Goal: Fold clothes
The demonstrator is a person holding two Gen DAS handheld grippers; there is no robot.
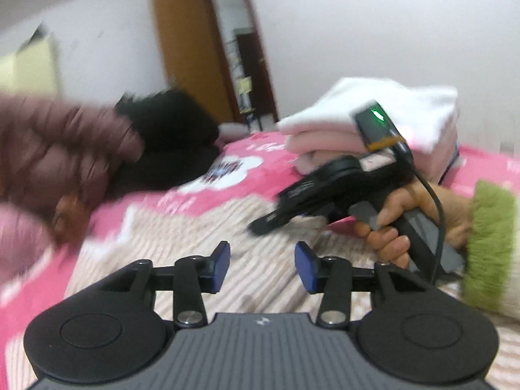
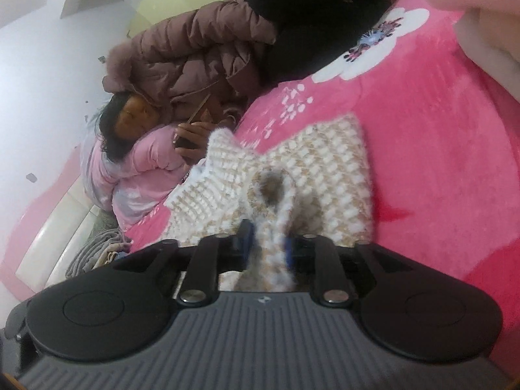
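A pink-blanketed bed [image 2: 438, 136] carries a beige knit sweater [image 2: 325, 162]; right tongs [image 2: 266, 243] pinch its raised fold for folding, left tongs [image 1: 262, 266] gape empty.

My right tongs [image 2: 265, 247] have a bunched fold of the cream-and-beige knitted garment [image 2: 312, 175] between their blue pads, the knit filling the narrow gap, though blur hides whether the pads press on it. The rest of that garment lies spread on the pink bed cover [image 2: 438, 136], just beyond the tongs. Past the garment's far left corner a person's hands [image 2: 191, 138] hold a dark phone. Beyond them, farther from the garment, lies a brown puffer jacket [image 2: 195, 52], with a black garment [image 2: 312, 22] touching its right side.
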